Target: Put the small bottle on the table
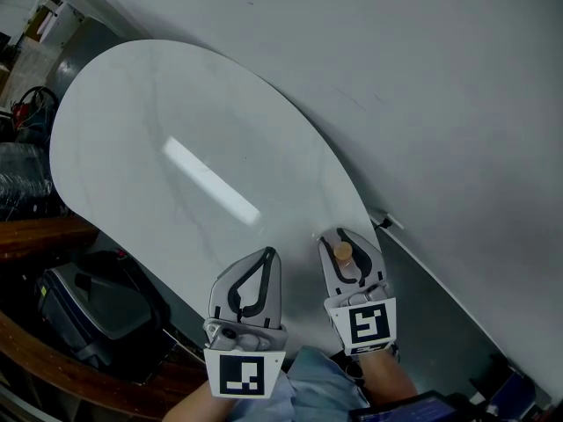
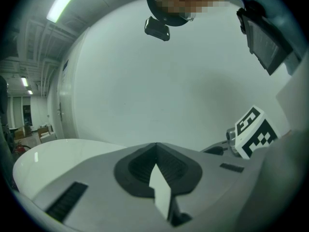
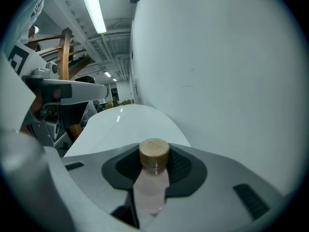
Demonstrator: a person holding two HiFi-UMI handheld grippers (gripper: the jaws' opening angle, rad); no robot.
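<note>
Small pale-pink bottle [image 3: 151, 180] with a round wooden cap is pinched between the jaws of the right gripper [image 1: 339, 236], cap end towards the jaw tips. From where I stand, a black bag [image 1: 92, 310] sits on the floor at 8 o'clock of the white rounded table [image 1: 176, 121], with a brown wooden rail [image 1: 48, 233] just above it. At the table's near rim, around 5 o'clock, the left gripper [image 1: 267, 255] has its jaws pressed together on nothing. Just beside it at 3 o'clock, the right gripper carries the bottle [image 1: 342, 253] over the table's edge; I cannot tell whether the bottle touches the top. A plain grey wall [image 1: 413, 69] runs along the table from 12 to 4 o'clock.
</note>
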